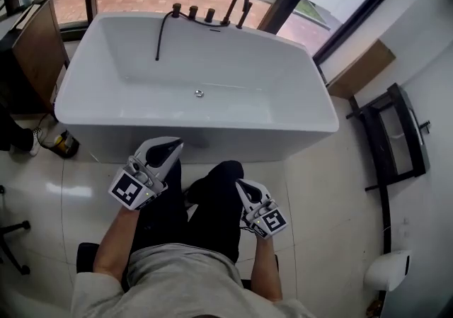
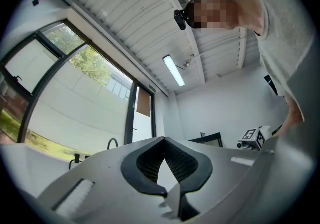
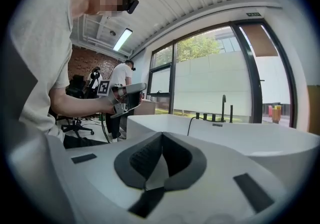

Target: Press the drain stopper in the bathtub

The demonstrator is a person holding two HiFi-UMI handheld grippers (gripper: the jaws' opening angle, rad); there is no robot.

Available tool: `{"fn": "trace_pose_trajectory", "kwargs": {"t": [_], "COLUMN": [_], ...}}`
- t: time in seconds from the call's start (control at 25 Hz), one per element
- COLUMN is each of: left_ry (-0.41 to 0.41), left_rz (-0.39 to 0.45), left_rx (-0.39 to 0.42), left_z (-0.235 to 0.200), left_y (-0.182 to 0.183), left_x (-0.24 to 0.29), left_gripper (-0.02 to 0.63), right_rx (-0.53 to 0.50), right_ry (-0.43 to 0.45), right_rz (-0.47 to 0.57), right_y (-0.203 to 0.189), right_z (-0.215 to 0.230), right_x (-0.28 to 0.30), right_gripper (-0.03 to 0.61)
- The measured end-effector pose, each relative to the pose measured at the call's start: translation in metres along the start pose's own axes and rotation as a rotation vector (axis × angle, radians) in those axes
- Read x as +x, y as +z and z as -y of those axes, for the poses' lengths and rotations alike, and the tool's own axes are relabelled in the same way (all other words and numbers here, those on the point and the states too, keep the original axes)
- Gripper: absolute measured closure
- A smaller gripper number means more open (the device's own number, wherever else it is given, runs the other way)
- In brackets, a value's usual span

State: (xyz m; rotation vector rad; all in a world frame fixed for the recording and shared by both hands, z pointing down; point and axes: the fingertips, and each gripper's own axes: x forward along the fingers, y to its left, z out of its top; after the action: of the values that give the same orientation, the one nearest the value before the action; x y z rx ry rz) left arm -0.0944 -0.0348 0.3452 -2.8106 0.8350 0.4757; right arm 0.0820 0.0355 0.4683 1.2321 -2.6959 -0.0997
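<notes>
A white bathtub (image 1: 311,115) stands in front of me in the head view, with the small round metal drain stopper (image 1: 199,93) on its floor. Black taps and a curved spout (image 1: 237,5) sit on the far rim. My left gripper (image 1: 168,148) is held above my left thigh, short of the tub's near wall, shut on nothing. My right gripper (image 1: 243,187) hovers over my right knee, also shut and empty. In the left gripper view the fingertips (image 2: 163,139) meet and point up at the ceiling. The right gripper view shows the tub (image 3: 225,135) ahead and the stopper hidden.
A black metal rack (image 1: 393,136) leans by the right wall, with a white bin (image 1: 388,270) below it. A wooden cabinet (image 1: 35,47) stands left of the tub. Large windows run behind the tub. Another person (image 3: 120,81) stands far off near an office chair.
</notes>
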Motion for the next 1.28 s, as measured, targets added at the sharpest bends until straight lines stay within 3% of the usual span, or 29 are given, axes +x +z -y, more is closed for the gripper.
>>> {"fn": "trace_pose_trajectory", "kwargs": {"t": [0.36,0.76,0.96,1.28], "left_ry": [0.121,0.103,0.114,0.164], "left_rz": [-0.04,-0.048,-0.048,-0.094], "left_rx": [0.03,0.052,0.069,0.156], "left_z": [0.031,0.065,0.073,0.065], "left_y": [-0.015,-0.031,-0.034,-0.027], "left_x": [-0.004,0.065,0.087,0.1], "left_gripper": [0.617,0.617,0.617,0.617], "right_rx": [-0.063,-0.026,-0.031,-0.008], "right_ry": [0.167,0.139,0.165,0.19], "right_rz": [0.041,0.066,0.075,0.184], "right_y": [0.014,0.005,0.005,0.025], "right_z": [-0.001,0.058,0.081,0.134], "right_x": [-0.005,-0.056,-0.06,-0.058], "right_gripper": [0.578,0.578,0.579,0.578]}}
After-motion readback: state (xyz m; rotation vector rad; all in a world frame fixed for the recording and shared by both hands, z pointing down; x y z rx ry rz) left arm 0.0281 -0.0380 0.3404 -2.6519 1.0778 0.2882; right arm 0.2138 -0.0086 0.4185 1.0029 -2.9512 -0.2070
